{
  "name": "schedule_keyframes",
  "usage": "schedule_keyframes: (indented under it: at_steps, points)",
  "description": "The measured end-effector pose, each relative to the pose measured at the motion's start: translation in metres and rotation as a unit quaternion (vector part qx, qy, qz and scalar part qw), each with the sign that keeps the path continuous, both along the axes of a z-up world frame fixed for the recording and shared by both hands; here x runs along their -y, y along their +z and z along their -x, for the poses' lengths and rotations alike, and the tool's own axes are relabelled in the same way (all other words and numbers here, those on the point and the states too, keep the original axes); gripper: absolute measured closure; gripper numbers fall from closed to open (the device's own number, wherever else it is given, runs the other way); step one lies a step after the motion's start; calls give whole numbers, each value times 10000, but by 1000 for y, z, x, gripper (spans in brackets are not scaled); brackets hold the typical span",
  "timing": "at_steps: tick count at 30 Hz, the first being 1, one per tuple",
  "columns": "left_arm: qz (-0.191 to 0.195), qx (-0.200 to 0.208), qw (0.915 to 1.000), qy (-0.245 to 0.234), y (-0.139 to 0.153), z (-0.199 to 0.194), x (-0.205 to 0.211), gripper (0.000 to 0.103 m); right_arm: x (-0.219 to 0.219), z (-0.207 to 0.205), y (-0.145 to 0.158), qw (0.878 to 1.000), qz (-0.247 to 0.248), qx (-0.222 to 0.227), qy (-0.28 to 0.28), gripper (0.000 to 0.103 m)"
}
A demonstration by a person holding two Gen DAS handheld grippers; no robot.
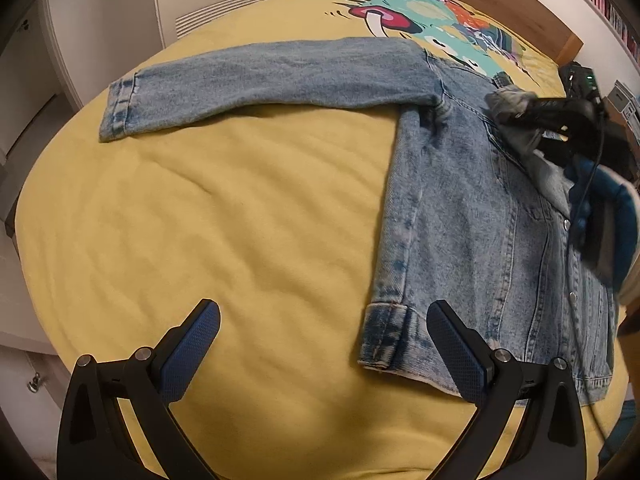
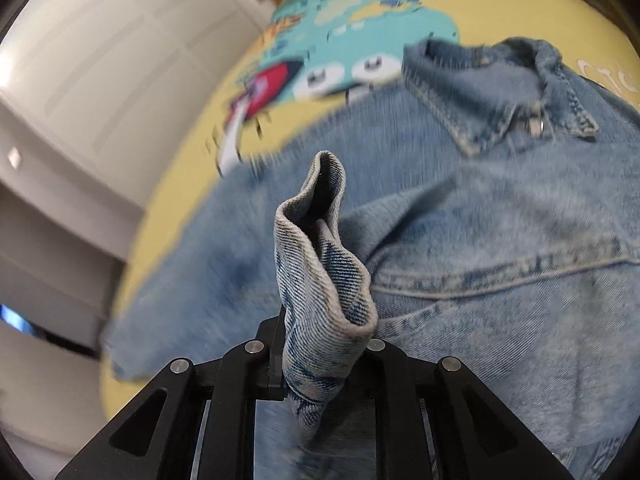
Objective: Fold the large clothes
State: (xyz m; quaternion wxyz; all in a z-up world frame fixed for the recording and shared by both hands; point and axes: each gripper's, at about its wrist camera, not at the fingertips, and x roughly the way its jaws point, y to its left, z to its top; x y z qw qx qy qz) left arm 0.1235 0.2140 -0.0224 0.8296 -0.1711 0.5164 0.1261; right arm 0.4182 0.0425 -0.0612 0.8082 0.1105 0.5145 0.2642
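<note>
The left gripper [image 1: 322, 344] stands with jaws spread wide and nothing between them; bare yellow bed cover [image 1: 224, 208] lies in the gap, and the bottom hem corner of the denim jacket [image 1: 472, 220] lies just beyond its right fingertip, the jacket spread flat on the cover with one sleeve [image 1: 256, 80] stretched out far ahead of the jaws. The right gripper [image 2: 320, 356] has its jaws clamped on a sleeve cuff [image 2: 324, 264], which stands up in a fold between them above the jacket front, with the collar [image 2: 500, 92] ahead and to the right.
</note>
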Motion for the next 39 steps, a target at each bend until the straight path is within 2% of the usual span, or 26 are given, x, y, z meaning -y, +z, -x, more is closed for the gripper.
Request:
schedule_keyframes:
  at_steps: [3, 5, 9, 13, 16, 21, 24, 27, 31, 34, 39]
  points:
    - [27, 37, 10000, -6, 1, -2, 4, 1, -5, 11, -3, 9995, 201, 126, 217, 80]
    - [41, 87, 10000, 3, 4, -4, 7, 1, -13, 23, -1, 9977, 354, 269, 520, 72]
    - [30, 172, 9998, -58, 11, -10, 14, 1, -25, 37, 1, 9923, 715, 408, 929, 64]
    - [10, 299, 9995, -132, 21, -18, 23, 1, -19, 51, 16, 9890, 692, 472, 1217, 53]
    - [-17, 399, 9989, -256, 28, -34, 34, 1, 1, 60, 33, 9878, 543, 623, 1318, 45]
    - [-325, 641, 9948, -726, 40, -78, 68, 1, 59, 52, 53, 9902, 588, 850, 941, 42]
    - [-476, 780, 9901, -1064, 41, -113, 91, 1, 116, 40, 49, 9876, 1074, 1043, 465, 42]
    - [-605, 896, 9851, -1336, 36, -154, 116, 1, 161, 28, 34, 9852, 1409, 966, 114, 42]
    - [-631, 935, 9811, -1571, 15, -214, 147, 1, 193, 14, 9, 9833, 1620, 825, -70, 42]
    - [-743, 781, 9814, -1590, -4, -245, 159, 1, 203, 8, -10, 9826, 1704, 743, -5, 42]
    - [-826, 491, 9810, -1685, -37, -262, 169, 1, 227, 4, -17, 9790, 1820, 915, -13, 43]
